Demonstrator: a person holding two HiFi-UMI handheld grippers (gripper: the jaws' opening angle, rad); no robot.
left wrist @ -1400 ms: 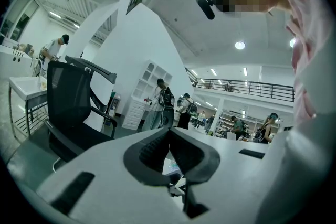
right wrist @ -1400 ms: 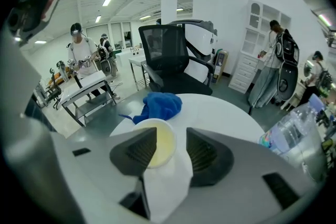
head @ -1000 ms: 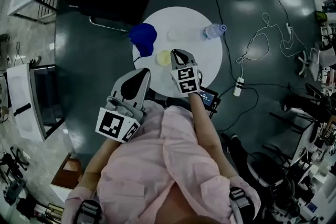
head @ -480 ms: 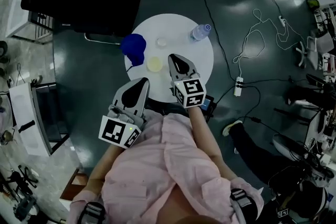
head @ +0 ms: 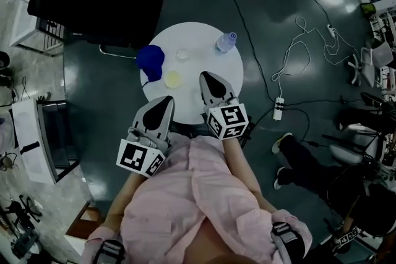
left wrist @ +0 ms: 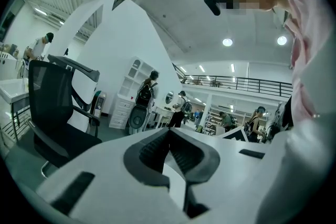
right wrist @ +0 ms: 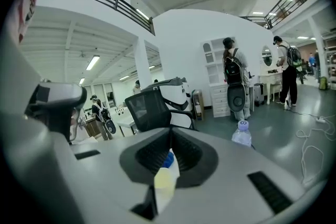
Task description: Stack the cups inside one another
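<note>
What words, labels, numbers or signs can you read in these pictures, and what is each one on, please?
No text is readable.
Left cube, right cube: black-and-white square patterns, no words or numbers.
Bottle: any label is too small to read.

A water bottle point(head: 226, 42) stands on the white table point(head: 207, 60).
</note>
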